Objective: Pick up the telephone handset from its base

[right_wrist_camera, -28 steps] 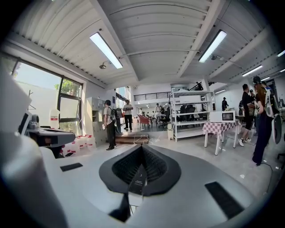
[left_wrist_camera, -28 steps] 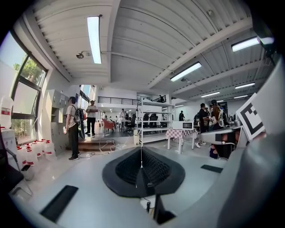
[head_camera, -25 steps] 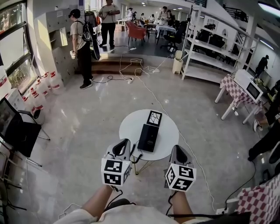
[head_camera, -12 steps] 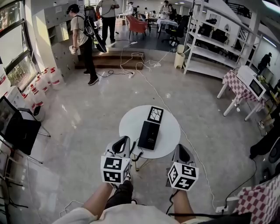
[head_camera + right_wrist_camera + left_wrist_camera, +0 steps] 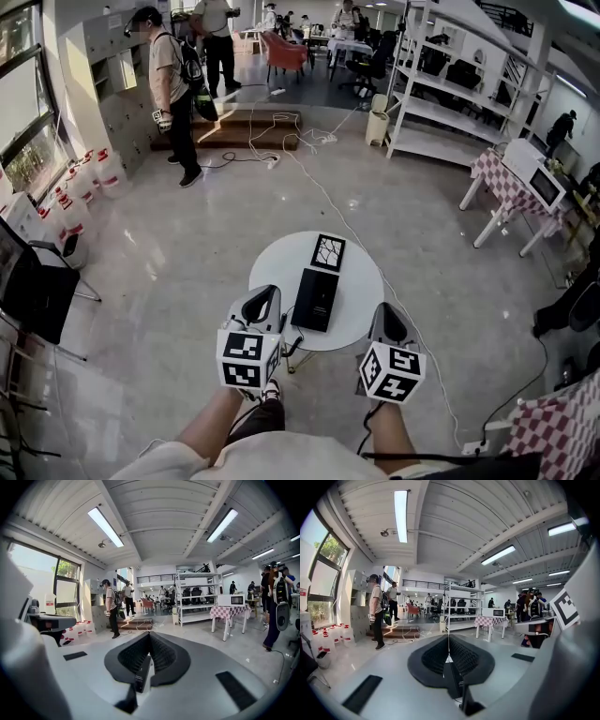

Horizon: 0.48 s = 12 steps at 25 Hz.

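Left tool [image 5: 265, 296]: jaws pressed together, nothing held. Right tool [image 5: 387, 313]: jaws likewise closed, empty. Black telephone [image 5: 316, 298] lies on the round white table [image 5: 362, 270], between both tools, touching neither.

Bright, evenly lit by ceiling strip lights [image 5: 105, 527] and daylight through windows [image 5: 323, 559] at left; soft glare on glossy floor [image 5: 169, 262]; strong fisheye bending, black corners in 2 gripper views; background fairly sharp
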Each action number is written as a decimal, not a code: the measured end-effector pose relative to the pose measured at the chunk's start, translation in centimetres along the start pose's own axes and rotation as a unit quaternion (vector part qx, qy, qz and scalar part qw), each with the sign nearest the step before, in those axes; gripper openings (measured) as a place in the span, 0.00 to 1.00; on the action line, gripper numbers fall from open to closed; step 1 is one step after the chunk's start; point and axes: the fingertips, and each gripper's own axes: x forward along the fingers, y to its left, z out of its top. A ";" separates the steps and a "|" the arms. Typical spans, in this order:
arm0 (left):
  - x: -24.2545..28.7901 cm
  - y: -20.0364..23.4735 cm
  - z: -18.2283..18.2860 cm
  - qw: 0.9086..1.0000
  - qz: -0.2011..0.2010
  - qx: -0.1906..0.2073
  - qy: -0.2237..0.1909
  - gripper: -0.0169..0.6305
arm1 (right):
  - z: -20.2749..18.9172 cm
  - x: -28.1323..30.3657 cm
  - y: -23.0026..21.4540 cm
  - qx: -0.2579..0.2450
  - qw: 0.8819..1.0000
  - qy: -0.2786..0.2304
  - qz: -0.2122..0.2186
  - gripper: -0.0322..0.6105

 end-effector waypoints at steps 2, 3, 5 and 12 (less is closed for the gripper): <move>0.9 0.4 0.2 1.000 -0.001 0.000 -0.002 0.06 | 0.4 0.7 0.0 -0.002 1.000 -0.002 -0.002 0.09; 1.3 0.6 0.4 1.000 -0.001 -0.001 -0.004 0.06 | 0.7 1.1 0.0 -0.003 1.000 -0.003 -0.003 0.09; 2.1 0.9 0.8 1.000 -0.004 -0.003 -0.008 0.06 | 1.2 1.8 0.0 -0.004 1.000 -0.006 -0.005 0.09; 4.7 3.0 2.0 1.000 -0.007 -0.002 -0.017 0.06 | 2.5 4.8 0.8 -0.009 1.000 -0.009 -0.010 0.09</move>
